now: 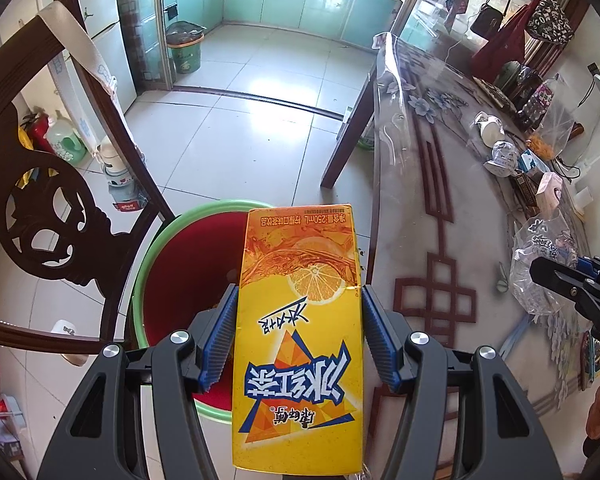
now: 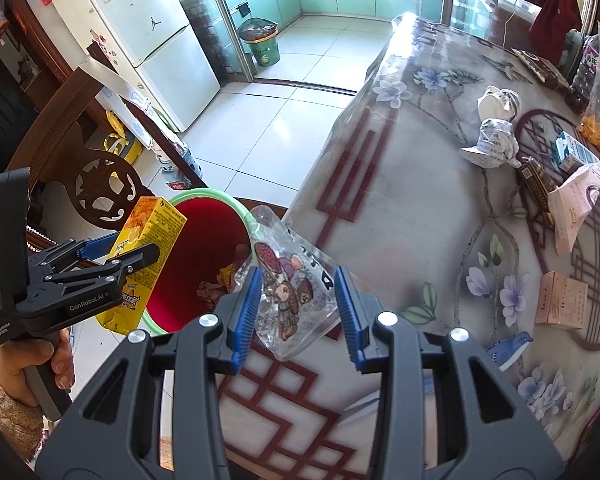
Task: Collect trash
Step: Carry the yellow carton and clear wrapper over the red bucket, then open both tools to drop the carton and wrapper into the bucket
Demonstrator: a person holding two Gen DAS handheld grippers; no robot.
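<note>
One drink carton (image 1: 300,320); one bin (image 2: 236,208); two crumpled papers (image 2: 494,144).

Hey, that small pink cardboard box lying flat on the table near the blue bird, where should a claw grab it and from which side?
Take the pink box across its two long side faces, coming straight down from above. It lies flat on the table with its broad face up, so only the thin sides offer parallel surfaces for the pads. The space around it looks free, apart from the tissue pack beyond it.
</note>
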